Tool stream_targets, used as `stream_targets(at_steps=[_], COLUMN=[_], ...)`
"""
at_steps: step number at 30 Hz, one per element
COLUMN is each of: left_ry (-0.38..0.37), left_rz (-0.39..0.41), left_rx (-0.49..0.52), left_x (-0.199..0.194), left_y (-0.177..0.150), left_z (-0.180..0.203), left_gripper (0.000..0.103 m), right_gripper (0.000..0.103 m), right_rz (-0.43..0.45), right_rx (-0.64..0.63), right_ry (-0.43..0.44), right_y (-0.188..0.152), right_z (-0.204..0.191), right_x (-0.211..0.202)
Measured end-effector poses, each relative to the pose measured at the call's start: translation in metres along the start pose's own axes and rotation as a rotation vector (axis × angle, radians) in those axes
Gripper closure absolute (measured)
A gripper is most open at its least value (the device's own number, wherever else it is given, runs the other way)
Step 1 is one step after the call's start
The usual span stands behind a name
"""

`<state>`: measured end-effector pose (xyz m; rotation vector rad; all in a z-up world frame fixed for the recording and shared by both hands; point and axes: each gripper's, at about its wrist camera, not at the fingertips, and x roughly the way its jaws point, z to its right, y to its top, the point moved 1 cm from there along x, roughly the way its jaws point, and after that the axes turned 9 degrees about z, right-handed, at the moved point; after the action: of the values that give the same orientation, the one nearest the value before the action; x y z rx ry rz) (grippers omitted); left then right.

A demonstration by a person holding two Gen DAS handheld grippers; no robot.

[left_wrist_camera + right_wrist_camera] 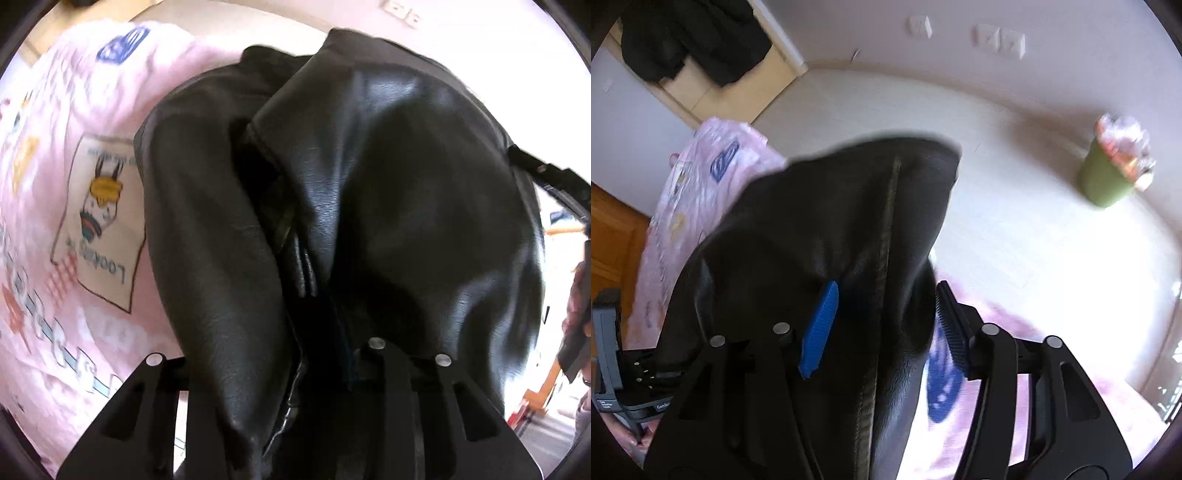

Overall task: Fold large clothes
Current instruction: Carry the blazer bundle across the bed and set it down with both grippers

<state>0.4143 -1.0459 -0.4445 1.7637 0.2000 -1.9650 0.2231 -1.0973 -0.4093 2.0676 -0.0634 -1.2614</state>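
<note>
A black leather jacket (388,192) fills the left wrist view, bunched and lifted over a pink printed bedsheet (55,184). My left gripper (299,354) is buried in its folds; the fingertips are hidden, and it seems shut on the leather. In the right wrist view the jacket (820,221) hangs between the blue pads (820,328) of my right gripper (882,325), with a seam running down the middle. The jaws stand apart, with the leather draped between them. The other gripper (613,354) shows at the far left.
The pink sheet (701,166) covers a bed beside a pale floor (1015,206). A green bin (1108,177) full of rubbish stands by the wall. A dark garment (690,40) hangs at top left. Wooden furniture (609,236) is at the left.
</note>
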Motion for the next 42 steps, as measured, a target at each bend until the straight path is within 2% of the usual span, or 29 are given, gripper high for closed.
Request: stream_targets(at_steps=[1, 2, 3, 4, 6, 7, 9, 10, 12, 14, 16, 17, 19, 21, 24, 25, 27, 28, 31, 33, 34, 35, 36, 37, 38, 40, 41, 42], left_ry=[-0.018, -0.041, -0.070, -0.106, -0.145, -0.163, -0.202, -0.206, -0.213, -0.140, 0.011, 0.086, 0.076, 0.075, 0.026, 0.018, 0.020, 0.045, 0.084, 0.095, 0.099, 0.085, 0.069, 0.040, 0.044, 0.075, 0.115, 0.119], left_rz=[0.017, 0.038, 0.056, 0.076, 0.124, 0.145, 0.201, 0.217, 0.244, 0.220, 0.215, 0.205, 0.161, 0.096, 0.077, 0.099, 0.147, 0.169, 0.240, 0.309, 0.344, 0.360, 0.356, 0.337, 0.300, 0.228, 0.162, 0.127], left_rx=[0.009, 0.012, 0.005, -0.005, -0.021, -0.032, -0.067, -0.081, -0.117, -0.127, -0.121, -0.126, -0.171, -0.217, -0.273, -0.276, -0.254, -0.242, -0.262, -0.289, -0.297, -0.295, -0.289, -0.282, -0.271, -0.256, -0.264, -0.286], left_x=[-0.014, -0.034, -0.045, -0.063, -0.091, -0.093, -0.111, -0.103, -0.099, -0.077, -0.055, -0.040, -0.014, 0.018, 0.016, 0.004, -0.022, -0.038, -0.084, -0.113, -0.125, -0.131, -0.126, -0.114, -0.097, -0.062, -0.033, -0.016], left_y=[0.001, 0.000, 0.003, 0.004, 0.006, 0.008, 0.008, 0.015, 0.007, -0.002, -0.012, -0.021, -0.029, -0.034, -0.029, -0.027, -0.023, -0.022, -0.024, -0.025, -0.025, -0.025, -0.024, -0.023, -0.023, -0.027, -0.034, -0.039], left_z=[0.002, 0.011, 0.006, 0.003, 0.006, -0.004, -0.003, -0.014, -0.015, -0.006, -0.003, -0.005, -0.016, -0.035, -0.053, -0.056, -0.057, -0.056, -0.060, -0.052, -0.042, -0.028, -0.017, -0.008, 0.003, 0.016, 0.016, 0.012], left_gripper=[0.073, 0.073, 0.073, 0.073, 0.071, 0.071, 0.069, 0.066, 0.059, 0.059, 0.060, 0.060, 0.060, 0.058, 0.058, 0.058, 0.057, 0.058, 0.059, 0.057, 0.056, 0.054, 0.054, 0.054, 0.053, 0.057, 0.066, 0.069], right_gripper=[0.049, 0.049, 0.049, 0.049, 0.053, 0.069, 0.074, 0.079, 0.079, 0.082, 0.091, 0.093, 0.094, 0.094, 0.093, 0.093, 0.093, 0.093, 0.093, 0.093, 0.093, 0.093, 0.093, 0.093, 0.094, 0.094, 0.094, 0.094], right_rz=[0.062, 0.131, 0.180, 0.194, 0.156, 0.124, 0.007, -0.030, -0.067, -0.078, -0.094, -0.094, -0.086, -0.088, -0.104, -0.090, -0.006, 0.029, 0.115, 0.101, 0.067, -0.007, -0.083, -0.130, -0.161, -0.171, -0.165, -0.165], right_rx=[-0.027, -0.052, -0.062, -0.066, -0.110, -0.128, -0.175, -0.189, -0.164, -0.123, -0.078, -0.104, -0.188, -0.149, -0.093, -0.092, -0.069, -0.057, 0.008, 0.037, 0.061, 0.093, 0.119, 0.117, 0.094, 0.071, 0.078, 0.093], right_ry=[0.008, 0.050, 0.130, 0.191, 0.291, 0.305, 0.286, 0.254, 0.232, 0.207, 0.196, 0.177, 0.135, 0.140, 0.201, 0.217, 0.258, 0.272, 0.281, 0.257, 0.259, 0.255, 0.253, 0.225, 0.187, 0.143, 0.125, 0.120], right_y=[0.001, 0.000, -0.006, -0.009, -0.037, -0.050, -0.094, -0.107, -0.136, -0.154, -0.162, -0.166, -0.175, -0.173, -0.153, -0.147, -0.124, -0.114, -0.063, -0.029, -0.023, -0.016, -0.014, -0.017, -0.023, -0.040, -0.054, -0.063], right_z=[-0.004, -0.010, -0.018, -0.027, -0.051, -0.059, -0.072, -0.075, -0.075, -0.071, -0.076, -0.083, -0.097, -0.100, -0.096, -0.089, -0.081, -0.075, -0.047, -0.025, -0.014, -0.007, -0.005, -0.003, -0.003, -0.008, -0.010, -0.007], right_x=[-0.020, -0.047, -0.074, -0.084, -0.105, -0.105, -0.092, -0.083, -0.068, -0.056, -0.041, -0.037, -0.030, -0.033, -0.050, -0.063, -0.091, -0.101, -0.103, -0.074, -0.063, -0.035, -0.007, 0.009, 0.023, 0.035, 0.035, 0.038])
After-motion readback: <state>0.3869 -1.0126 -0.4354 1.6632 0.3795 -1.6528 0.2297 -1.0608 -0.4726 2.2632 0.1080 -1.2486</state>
